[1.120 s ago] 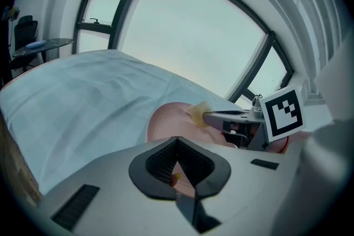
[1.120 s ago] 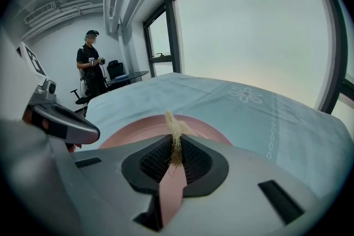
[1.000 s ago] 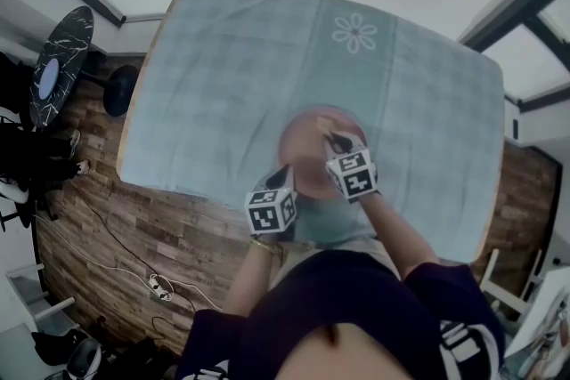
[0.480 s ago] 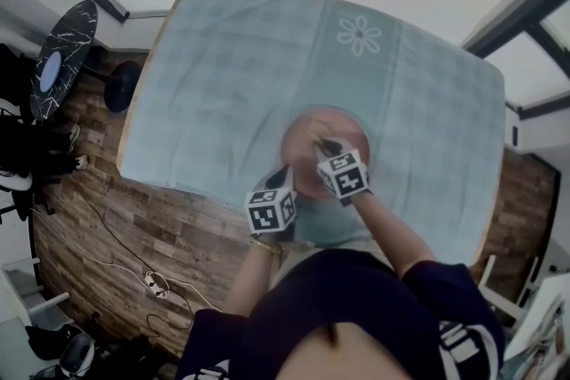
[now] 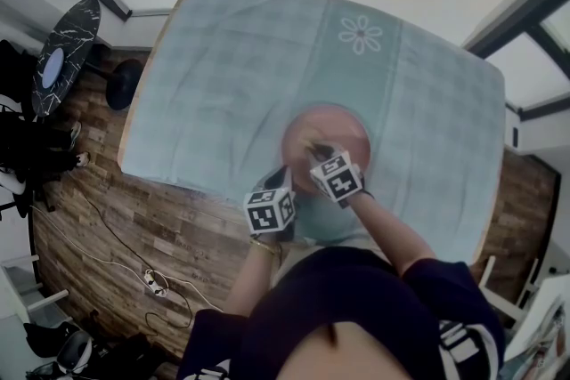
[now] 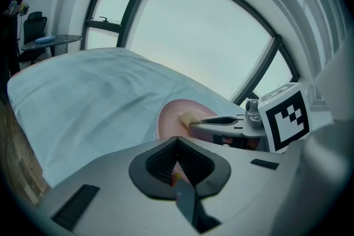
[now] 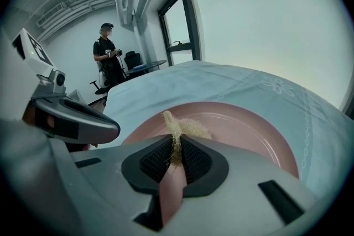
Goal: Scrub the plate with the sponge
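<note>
A pink plate (image 5: 334, 131) lies on the light blue tablecloth (image 5: 232, 76), near the table's front edge. My right gripper (image 5: 313, 152) is over the plate's near left part, shut on a pale yellow fibrous sponge (image 7: 182, 129) that rests on the plate (image 7: 249, 130). In the left gripper view the sponge (image 6: 187, 117) shows at the tip of the right gripper (image 6: 218, 120), pressed onto the plate (image 6: 172, 118). My left gripper (image 6: 177, 167) sits at the plate's near left rim with its jaws closed on a thin pinkish edge, seemingly that rim.
An embroidered flower (image 5: 361, 36) marks the cloth beyond the plate. The table's left edge (image 5: 134, 116) drops to a wooden floor with cables (image 5: 156, 283). A round black side table (image 5: 61, 53) stands at the left. A person (image 7: 108, 61) stands far off in the right gripper view.
My right gripper has slid the sponge a little to the left and nearer across the plate. The left gripper has stayed at the rim.
</note>
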Action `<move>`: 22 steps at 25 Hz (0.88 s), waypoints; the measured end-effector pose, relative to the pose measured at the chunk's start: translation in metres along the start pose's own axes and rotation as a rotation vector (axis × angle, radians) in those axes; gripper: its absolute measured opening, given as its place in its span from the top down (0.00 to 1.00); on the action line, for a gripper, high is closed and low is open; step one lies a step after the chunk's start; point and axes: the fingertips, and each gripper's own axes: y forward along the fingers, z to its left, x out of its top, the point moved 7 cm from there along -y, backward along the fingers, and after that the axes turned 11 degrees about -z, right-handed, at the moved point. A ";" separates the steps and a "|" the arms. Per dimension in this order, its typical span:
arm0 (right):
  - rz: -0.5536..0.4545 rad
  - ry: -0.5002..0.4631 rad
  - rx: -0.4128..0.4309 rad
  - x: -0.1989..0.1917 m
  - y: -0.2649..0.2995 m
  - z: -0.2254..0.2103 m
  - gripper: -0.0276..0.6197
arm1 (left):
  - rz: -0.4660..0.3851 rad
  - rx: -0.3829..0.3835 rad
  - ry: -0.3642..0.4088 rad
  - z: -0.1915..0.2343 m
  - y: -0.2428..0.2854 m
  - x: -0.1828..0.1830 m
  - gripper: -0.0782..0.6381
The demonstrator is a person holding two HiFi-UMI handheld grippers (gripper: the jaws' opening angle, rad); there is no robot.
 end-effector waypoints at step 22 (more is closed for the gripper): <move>0.157 -0.144 0.110 -0.029 -0.025 0.038 0.90 | -0.007 0.008 0.001 -0.002 -0.015 -0.013 0.88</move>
